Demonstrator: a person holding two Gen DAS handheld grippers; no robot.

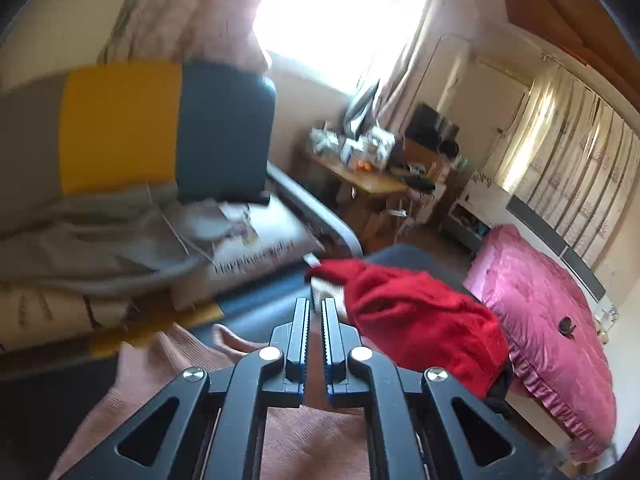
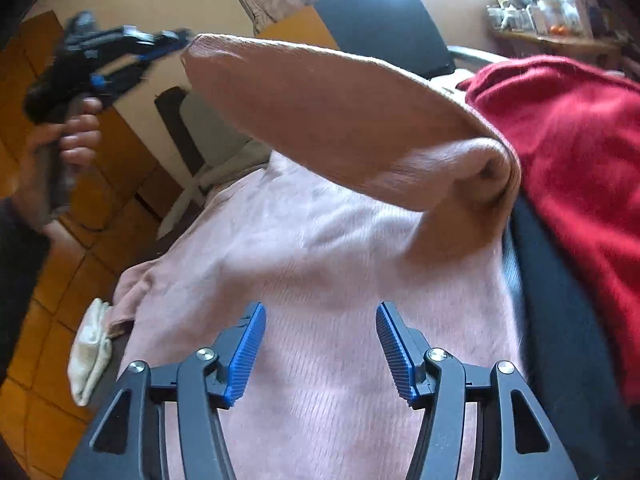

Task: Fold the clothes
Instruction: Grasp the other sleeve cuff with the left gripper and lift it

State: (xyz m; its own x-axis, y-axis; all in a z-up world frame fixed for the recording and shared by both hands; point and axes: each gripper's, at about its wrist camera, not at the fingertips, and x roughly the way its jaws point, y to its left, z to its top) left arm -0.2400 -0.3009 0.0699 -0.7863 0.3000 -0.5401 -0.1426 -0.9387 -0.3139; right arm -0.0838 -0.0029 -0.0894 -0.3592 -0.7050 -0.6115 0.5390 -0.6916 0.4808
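The pink sweater (image 2: 320, 300) lies spread over a dark seat, and one sleeve (image 2: 320, 120) rises in an arc to the upper left. The left gripper (image 2: 176, 38), held in a hand (image 2: 68, 140), is clamped on the sleeve's cuff, its jaws nearly together. The right gripper (image 2: 320, 344) hangs over the sweater's body with its jaws apart and nothing between them. A red garment (image 2: 568, 160) is heaped just beside the sweater. A whitish cloth (image 2: 90, 356) lies at its other edge.
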